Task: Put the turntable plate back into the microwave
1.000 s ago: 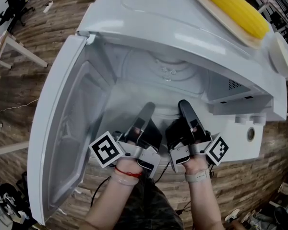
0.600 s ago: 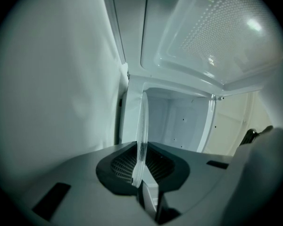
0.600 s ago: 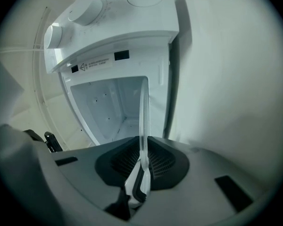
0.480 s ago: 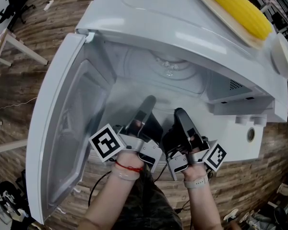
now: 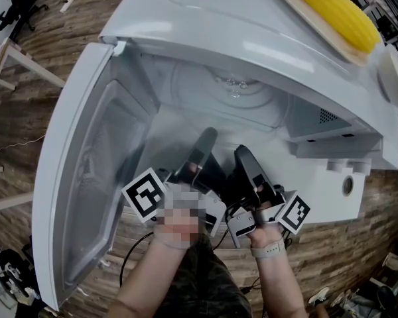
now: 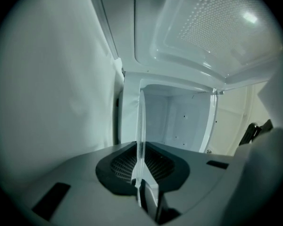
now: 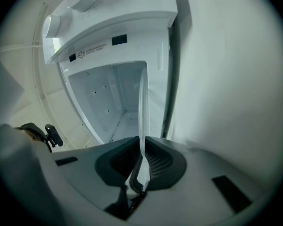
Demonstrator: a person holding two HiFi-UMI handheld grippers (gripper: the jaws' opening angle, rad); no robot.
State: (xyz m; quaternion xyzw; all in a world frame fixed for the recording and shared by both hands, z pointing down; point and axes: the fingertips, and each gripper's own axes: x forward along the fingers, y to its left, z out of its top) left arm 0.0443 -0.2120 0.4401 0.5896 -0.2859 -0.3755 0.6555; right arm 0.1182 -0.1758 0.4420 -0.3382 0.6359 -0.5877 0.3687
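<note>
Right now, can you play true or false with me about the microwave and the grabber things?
1. The microwave door is shut. False: it stands open.
2. The left gripper grips the glass turntable plate by its edge. True.
3. The right gripper is empty. False: it clamps the plate's edge too.
4. A corn cob lies on a tray on top of the microwave. True.
</note>
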